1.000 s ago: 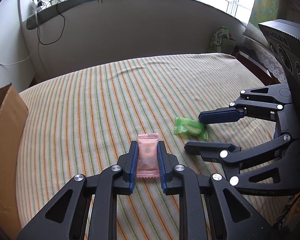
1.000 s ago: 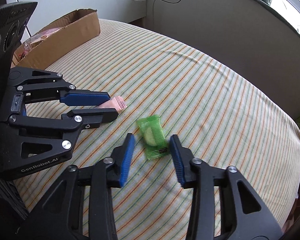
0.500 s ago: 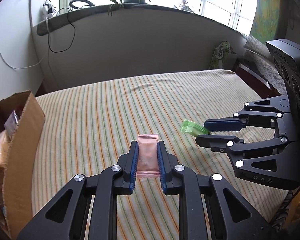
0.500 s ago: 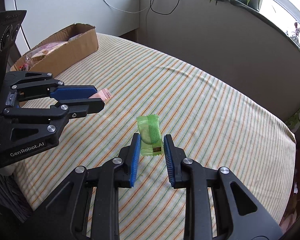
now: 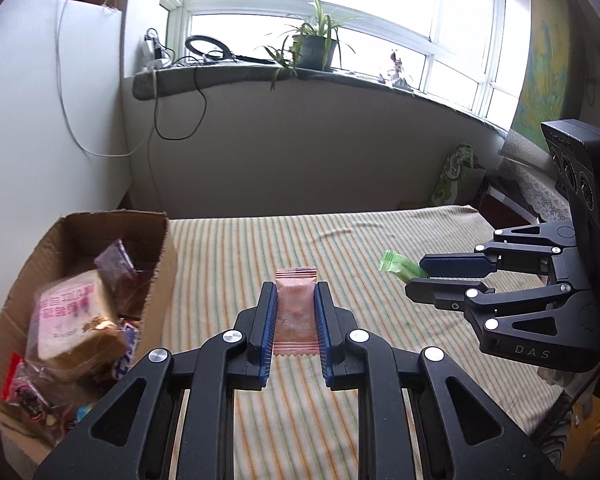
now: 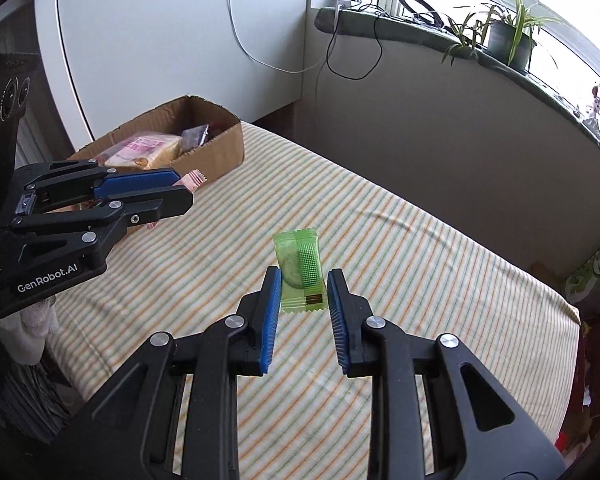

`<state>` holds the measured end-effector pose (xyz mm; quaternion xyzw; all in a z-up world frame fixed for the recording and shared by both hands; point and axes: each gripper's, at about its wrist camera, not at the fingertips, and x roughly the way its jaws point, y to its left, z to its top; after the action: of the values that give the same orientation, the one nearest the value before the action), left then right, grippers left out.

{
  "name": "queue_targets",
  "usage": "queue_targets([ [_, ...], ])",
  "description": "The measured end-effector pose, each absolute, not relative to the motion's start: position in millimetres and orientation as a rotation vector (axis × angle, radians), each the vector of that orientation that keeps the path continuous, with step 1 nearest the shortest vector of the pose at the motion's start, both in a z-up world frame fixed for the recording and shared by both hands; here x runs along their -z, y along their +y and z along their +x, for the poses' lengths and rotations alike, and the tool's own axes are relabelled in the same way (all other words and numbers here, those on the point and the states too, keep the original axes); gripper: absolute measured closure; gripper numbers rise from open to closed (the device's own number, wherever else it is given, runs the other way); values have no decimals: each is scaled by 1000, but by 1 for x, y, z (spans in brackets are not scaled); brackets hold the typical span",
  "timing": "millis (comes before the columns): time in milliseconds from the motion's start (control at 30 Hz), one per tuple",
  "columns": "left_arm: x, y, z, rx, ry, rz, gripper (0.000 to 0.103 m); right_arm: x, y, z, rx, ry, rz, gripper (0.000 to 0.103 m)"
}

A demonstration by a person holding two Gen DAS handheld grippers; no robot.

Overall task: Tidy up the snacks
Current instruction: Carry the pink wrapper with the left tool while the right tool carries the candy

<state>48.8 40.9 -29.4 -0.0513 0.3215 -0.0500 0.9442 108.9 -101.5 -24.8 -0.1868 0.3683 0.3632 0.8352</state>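
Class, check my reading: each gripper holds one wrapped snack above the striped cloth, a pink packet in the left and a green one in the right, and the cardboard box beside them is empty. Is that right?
Not quite: the cardboard box is not empty; the left wrist view shows several packaged snacks in it. The rest stands: the left gripper holds the pink packet, the right gripper the green packet, above the striped cloth.

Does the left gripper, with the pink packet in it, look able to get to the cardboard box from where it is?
Probably yes. The left gripper is shut on the pink packet, and the open-topped cardboard box sits just to its left. Nothing stands between them; the right gripper, shut on the green packet, is on the far side.
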Motion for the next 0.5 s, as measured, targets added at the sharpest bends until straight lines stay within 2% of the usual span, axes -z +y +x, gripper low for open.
queue_targets([
  [500, 23, 120, 4, -58, 573, -161, 86, 12, 18, 80, -935, 738, -391, 78],
])
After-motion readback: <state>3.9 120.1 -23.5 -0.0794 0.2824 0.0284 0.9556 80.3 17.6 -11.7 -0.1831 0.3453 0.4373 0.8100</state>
